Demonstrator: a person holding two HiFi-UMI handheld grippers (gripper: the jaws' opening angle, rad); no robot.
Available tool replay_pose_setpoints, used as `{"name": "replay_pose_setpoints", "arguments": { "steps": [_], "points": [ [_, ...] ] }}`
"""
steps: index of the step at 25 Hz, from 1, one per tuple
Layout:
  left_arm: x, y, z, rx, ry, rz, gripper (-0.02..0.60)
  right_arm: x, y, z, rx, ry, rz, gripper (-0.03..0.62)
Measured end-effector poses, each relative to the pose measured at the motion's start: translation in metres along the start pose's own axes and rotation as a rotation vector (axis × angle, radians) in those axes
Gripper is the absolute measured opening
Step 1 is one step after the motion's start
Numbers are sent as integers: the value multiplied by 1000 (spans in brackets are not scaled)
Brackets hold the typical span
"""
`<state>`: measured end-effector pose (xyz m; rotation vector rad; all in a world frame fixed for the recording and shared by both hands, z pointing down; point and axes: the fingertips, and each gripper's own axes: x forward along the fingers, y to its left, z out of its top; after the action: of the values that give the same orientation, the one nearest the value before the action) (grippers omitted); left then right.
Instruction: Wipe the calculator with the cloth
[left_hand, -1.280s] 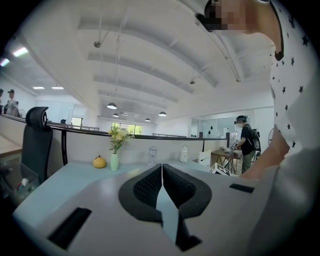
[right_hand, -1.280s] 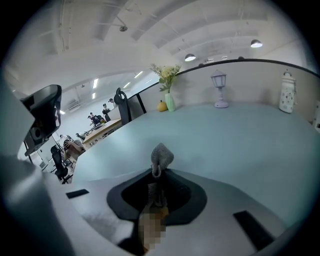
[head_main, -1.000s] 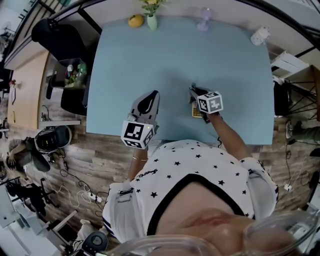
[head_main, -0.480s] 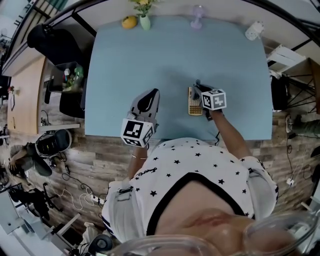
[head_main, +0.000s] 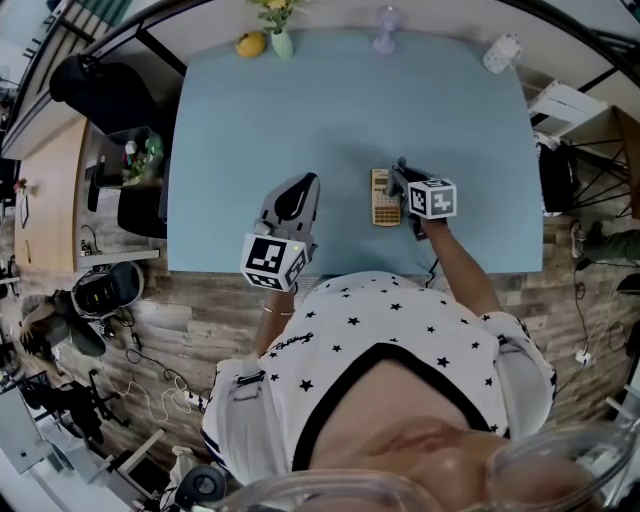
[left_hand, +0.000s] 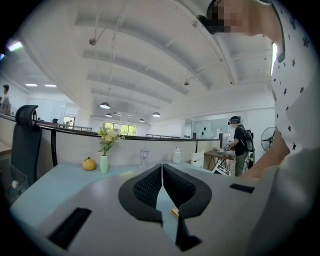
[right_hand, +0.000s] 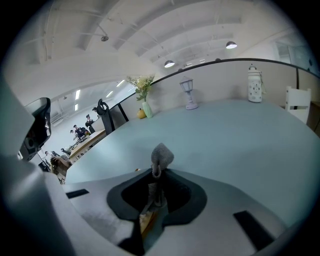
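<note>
Calculator (head_main: 384, 198) unbraced on bench (head_main: 300, 120).
Right tool (right_hand: 156, 172) pinches cloth (right_hand: 161, 155), left tool (left_hand: 162, 172) pressed together empty; wiping may skid it.

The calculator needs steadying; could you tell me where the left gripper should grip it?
Probably the long edges at its near end, coming from above and left: the calculator lies flat, long axis pointing away, and the right gripper with the cloth crowds its right side.

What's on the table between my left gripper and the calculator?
Nothing. In the head view, the stretch of blue table between the left gripper and the calculator is bare.
</note>
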<state>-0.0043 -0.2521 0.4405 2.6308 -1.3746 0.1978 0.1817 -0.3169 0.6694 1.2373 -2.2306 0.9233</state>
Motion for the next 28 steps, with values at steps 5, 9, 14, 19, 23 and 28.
{"name": "replay_pose_setpoints", "arguments": {
  "steps": [5,9,14,19,23,28],
  "points": [
    [-4,0,-3,-3,2,6,31,1,0,-2,-4,-1,-1,51],
    [-7,1,-2,-4,6,11,31,0,-1,-2,-5,-5,-7,51],
    [-12,4,-4,-3,10,28,31,1,-3,1,-7,-11,-15,51],
    [-11,1,-4,-4,12,25,31,-4,6,7,22,-44,18,51],
    [-12,2,-4,-3,8,25,31,-1,35,10,-5,-37,90,51],
    [-11,2,-5,-6,3,30,31,6,66,-4,-88,16,155,51]
  ]
}}
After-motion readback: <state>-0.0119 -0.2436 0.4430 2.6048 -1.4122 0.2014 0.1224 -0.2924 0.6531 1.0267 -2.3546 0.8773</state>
